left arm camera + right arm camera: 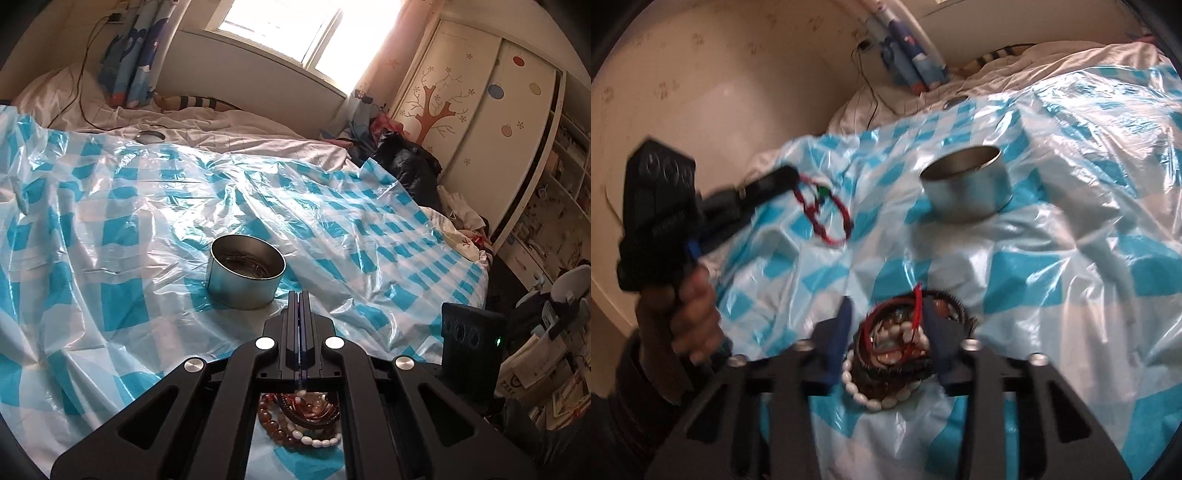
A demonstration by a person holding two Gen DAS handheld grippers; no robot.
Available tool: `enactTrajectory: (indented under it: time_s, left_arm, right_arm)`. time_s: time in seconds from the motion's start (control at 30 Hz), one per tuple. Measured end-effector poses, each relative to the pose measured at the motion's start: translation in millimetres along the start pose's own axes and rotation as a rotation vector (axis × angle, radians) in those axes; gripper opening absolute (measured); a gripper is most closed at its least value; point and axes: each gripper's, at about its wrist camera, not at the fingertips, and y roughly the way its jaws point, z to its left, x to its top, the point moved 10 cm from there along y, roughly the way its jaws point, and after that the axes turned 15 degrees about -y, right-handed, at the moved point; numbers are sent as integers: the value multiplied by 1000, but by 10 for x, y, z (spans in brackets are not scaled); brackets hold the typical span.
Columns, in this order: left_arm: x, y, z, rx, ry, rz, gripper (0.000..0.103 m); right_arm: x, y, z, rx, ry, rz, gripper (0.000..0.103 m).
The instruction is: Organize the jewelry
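Observation:
My left gripper is shut, fingers pressed together, just short of a round metal tin. In the right wrist view the left gripper hangs in the air at the left, shut on a red cord bracelet that dangles from its tip. The tin stands open farther back. My right gripper is low over a pile of bead and cord bracelets. Its blue fingers hug both sides of the pile. The same pile shows under the left gripper's frame.
A crinkled blue-and-white checked plastic sheet covers the bed. The tin's lid lies far back on white bedding. A person's hand holds the left gripper's handle. Clothes and a wardrobe stand at the right.

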Motion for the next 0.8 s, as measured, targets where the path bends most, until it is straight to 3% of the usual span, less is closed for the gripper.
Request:
enactTrajectory:
  time_s: [0.2, 0.33, 0.4, 0.53, 0.67, 0.8]
  left_arm:
    - [-9, -10, -14, -6, 6, -2, 0]
    - [-22, -5, -27, -4, 13, 2, 0]
    - [-22, -3, -27, -2, 12, 2, 0]
    - [-15, 7, -16, -2, 5, 1, 0]
    - [-13, 7, -16, -2, 6, 1, 0]
    - [-19, 24, -19, -4, 5, 2, 0]
  right_arm:
    - [-78, 89, -35, -60, -29, 45, 29]
    - [-123, 128, -73, -80, -41, 67, 12]
    - [-123, 123, -90, -74, -32, 58, 10]
    - [-4, -17, -125, 36, 71, -34, 10]
    - [163, -226, -176, 221, 214, -182, 10]
    - [283, -389, -235, 322, 294, -277, 10]
